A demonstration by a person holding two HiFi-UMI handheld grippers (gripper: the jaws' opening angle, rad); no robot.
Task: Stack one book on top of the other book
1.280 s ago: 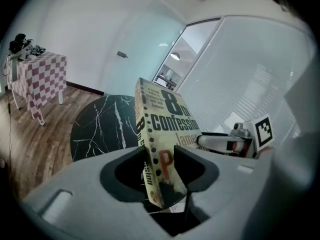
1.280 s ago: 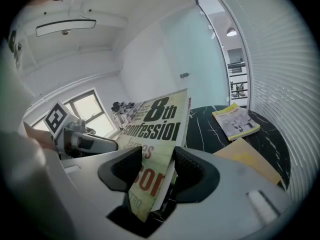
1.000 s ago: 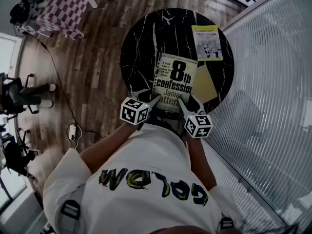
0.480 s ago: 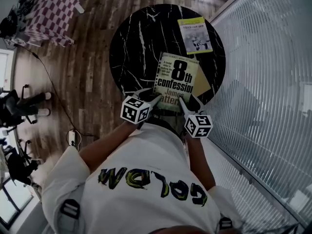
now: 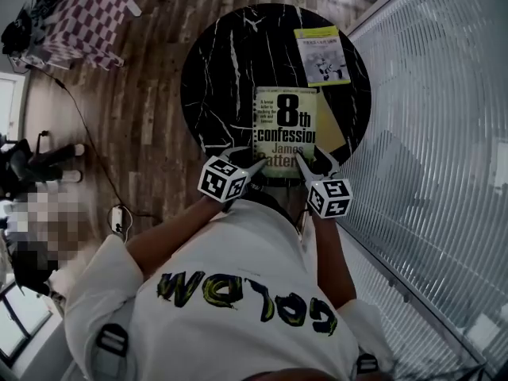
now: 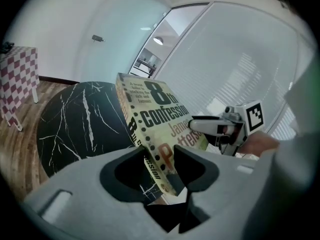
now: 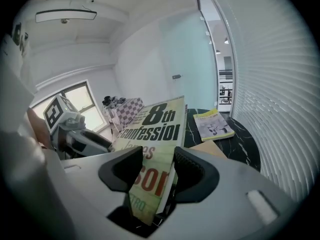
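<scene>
A thick paperback, the "8th confession" book (image 5: pixel 286 129), is held over the near side of the round black marble table (image 5: pixel 222 78). My left gripper (image 5: pixel 255 165) is shut on its near left corner, spine side (image 6: pixel 150 119). My right gripper (image 5: pixel 305 165) is shut on its near right corner, and the cover (image 7: pixel 150 129) runs between its jaws. The second book, thin and yellow (image 5: pixel 321 55), lies flat at the table's far right (image 7: pixel 214 124), apart from both grippers.
A tan sheet or folder (image 5: pixel 333 133) lies on the table under the held book's right side. A ribbed glass wall (image 5: pixel 429 133) runs close along the right. A checked-cloth table (image 5: pixel 79 14) stands far left on the wood floor, and a cable with a power strip (image 5: pixel 117 213) lies near my left.
The held book has turned from slanted to square with my view. Both grippers have shifted slightly with it, the right one a little to the right. Both grips are unchanged.
</scene>
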